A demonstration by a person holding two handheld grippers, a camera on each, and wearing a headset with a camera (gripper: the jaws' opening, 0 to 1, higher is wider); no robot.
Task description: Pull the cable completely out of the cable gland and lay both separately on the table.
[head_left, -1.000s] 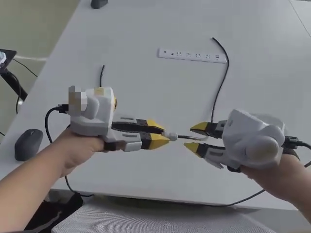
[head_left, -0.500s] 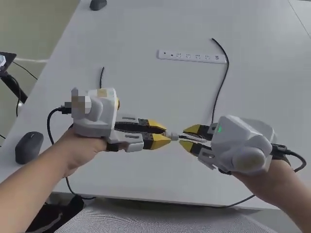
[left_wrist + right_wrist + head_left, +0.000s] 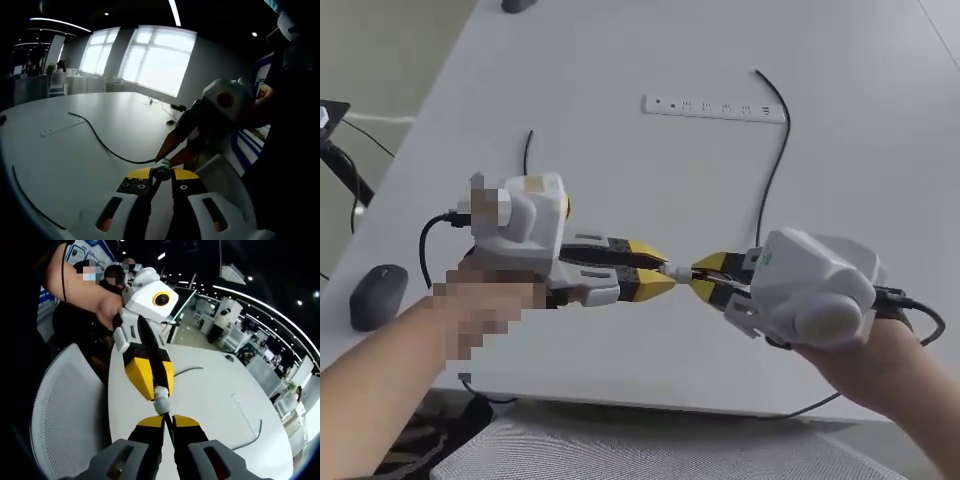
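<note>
White table [image 3: 620,170] lay below, both grippers held in air over its near edge. L gripper [image 3: 658,278] was clamped on the gland [image 3: 673,271]. R gripper [image 3: 704,281], tip-to-tip w/ it, pinched the cable [image 3: 687,273] just beside the gland. Cable axis ran along both grippers, so the pull likely goes straight right. Strip [image 3: 715,108] lay far back.

My head view is bright and evenly lit; the white table [image 3: 860,200] nearly washes out and shadows stay soft. Both gripper views are dimmer and bend at the edges, with glaring windows [image 3: 155,60] and a blown-out ceiling strip [image 3: 174,12].
</note>
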